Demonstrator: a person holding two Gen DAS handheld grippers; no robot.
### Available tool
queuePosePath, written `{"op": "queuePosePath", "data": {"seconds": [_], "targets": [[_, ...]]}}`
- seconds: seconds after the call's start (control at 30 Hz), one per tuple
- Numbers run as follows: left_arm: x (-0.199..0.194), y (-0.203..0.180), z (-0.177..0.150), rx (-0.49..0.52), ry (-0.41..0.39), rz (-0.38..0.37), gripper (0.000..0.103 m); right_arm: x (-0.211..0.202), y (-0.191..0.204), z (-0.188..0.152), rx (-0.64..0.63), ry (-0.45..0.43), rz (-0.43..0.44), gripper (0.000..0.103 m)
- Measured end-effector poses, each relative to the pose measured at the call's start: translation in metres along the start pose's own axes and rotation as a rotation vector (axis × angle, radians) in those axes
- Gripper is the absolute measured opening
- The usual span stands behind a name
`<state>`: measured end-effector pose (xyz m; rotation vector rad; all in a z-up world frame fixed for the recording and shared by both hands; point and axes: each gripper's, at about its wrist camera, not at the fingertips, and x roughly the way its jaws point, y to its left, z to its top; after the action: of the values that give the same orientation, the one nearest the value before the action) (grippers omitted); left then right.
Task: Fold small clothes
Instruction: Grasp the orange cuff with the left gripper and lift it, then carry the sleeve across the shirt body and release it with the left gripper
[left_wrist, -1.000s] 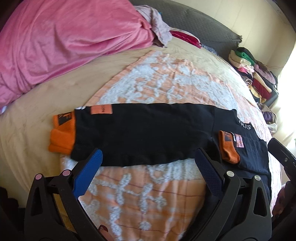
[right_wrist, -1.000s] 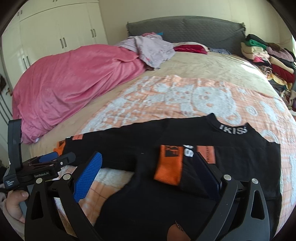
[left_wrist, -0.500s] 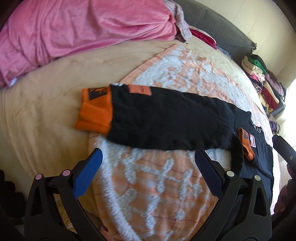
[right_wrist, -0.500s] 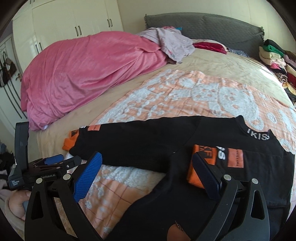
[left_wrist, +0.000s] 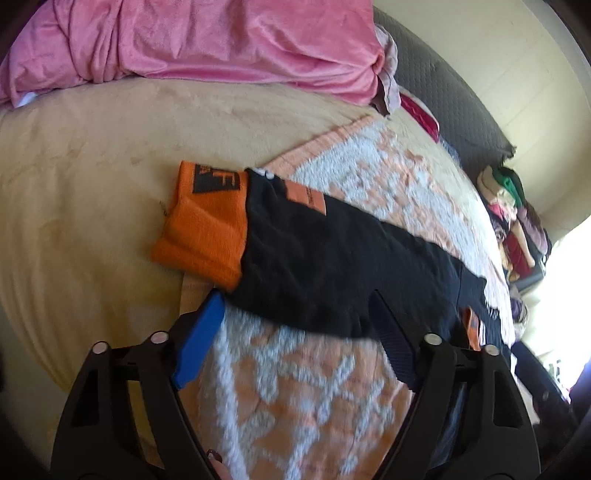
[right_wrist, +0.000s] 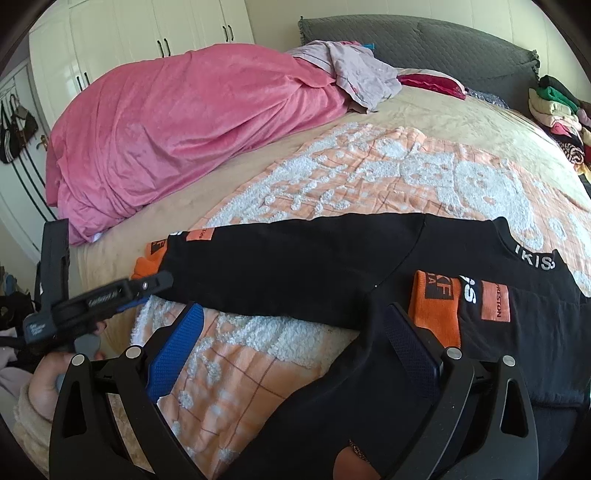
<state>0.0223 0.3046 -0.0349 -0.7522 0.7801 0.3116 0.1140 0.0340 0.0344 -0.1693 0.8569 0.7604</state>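
Blur softens the left wrist view, and the black top (left_wrist: 332, 266) runs off behind the right-hand finger, so its body is mostly cut off there. Its orange cuff (left_wrist: 203, 236) lies on the beige bed (left_wrist: 81, 177), the sleeve stretched over an orange-and-white blanket (left_wrist: 295, 391). The left gripper (left_wrist: 295, 332) now sits lower and closer to the sleeve than a moment ago; its fingers are closing, with the sleeve's near edge between the tips but not pinched. A pink duvet (left_wrist: 207, 40) is heaped behind.

From the right wrist view, the top (right_wrist: 332, 266) lies flat on the blanket (right_wrist: 388, 173), its lower part hidden under the right gripper (right_wrist: 295, 325), whose fingers stand wide and hold nothing. The second cuff (right_wrist: 436, 306) is folded onto the chest. The left gripper (right_wrist: 147, 291) shows blurred at the sleeve end. White wardrobes (right_wrist: 147, 33) and stacked clothes (right_wrist: 557, 110) line the room.
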Motion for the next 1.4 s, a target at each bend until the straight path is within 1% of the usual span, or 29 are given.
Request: {"op": "queuePosePath", "data": {"seconds": [0.07, 0.13, 0.2, 0.23, 0.27, 0.3, 0.4, 0.5, 0.7, 0.9, 1.2, 1.4], "targets": [[0.008, 0.003, 0.004, -0.025, -0.014, 0.01, 0.064, 0.001, -0.002, 0.0, 0.007, 0.003, -0.004, 0.097], [0.014, 0.005, 0.009, -0.033, -0.034, 0.035, 0.054, 0.0, -0.005, -0.001, 0.014, 0.001, -0.01, 0.097], [0.017, 0.006, 0.013, -0.042, -0.052, 0.051, 0.036, -0.001, -0.008, -0.001, 0.02, 0.0, -0.014, 0.097], [0.019, 0.007, 0.015, -0.046, -0.063, 0.063, 0.03, -0.001, -0.01, -0.002, 0.024, 0.0, -0.018, 0.097], [0.02, 0.009, 0.018, -0.051, -0.063, 0.07, 0.022, -0.001, -0.011, -0.002, 0.029, 0.0, -0.021, 0.097], [0.021, 0.011, 0.02, -0.056, -0.064, 0.07, 0.017, -0.001, -0.013, -0.002, 0.033, 0.0, -0.022, 0.097], [0.019, 0.014, 0.025, -0.054, -0.069, 0.055, 0.012, 0.0, -0.02, -0.003, 0.05, 0.001, -0.031, 0.097], [0.013, 0.008, 0.026, -0.032, -0.085, 0.044, 0.01, 0.001, -0.027, -0.005, 0.069, 0.001, -0.041, 0.097], [-0.004, -0.021, 0.028, 0.052, -0.124, 0.027, 0.01, 0.0, -0.043, -0.009, 0.12, 0.002, -0.061, 0.097], [-0.018, -0.06, 0.029, 0.132, -0.149, -0.035, 0.009, -0.011, -0.057, -0.014, 0.148, -0.015, -0.087, 0.097], [-0.022, -0.112, 0.019, 0.218, -0.146, -0.13, 0.009, -0.036, -0.09, -0.024, 0.217, -0.049, -0.137, 0.097], [-0.02, -0.147, 0.007, 0.28, -0.127, -0.184, 0.009, -0.056, -0.112, -0.033, 0.247, -0.076, -0.221, 0.097]]}}
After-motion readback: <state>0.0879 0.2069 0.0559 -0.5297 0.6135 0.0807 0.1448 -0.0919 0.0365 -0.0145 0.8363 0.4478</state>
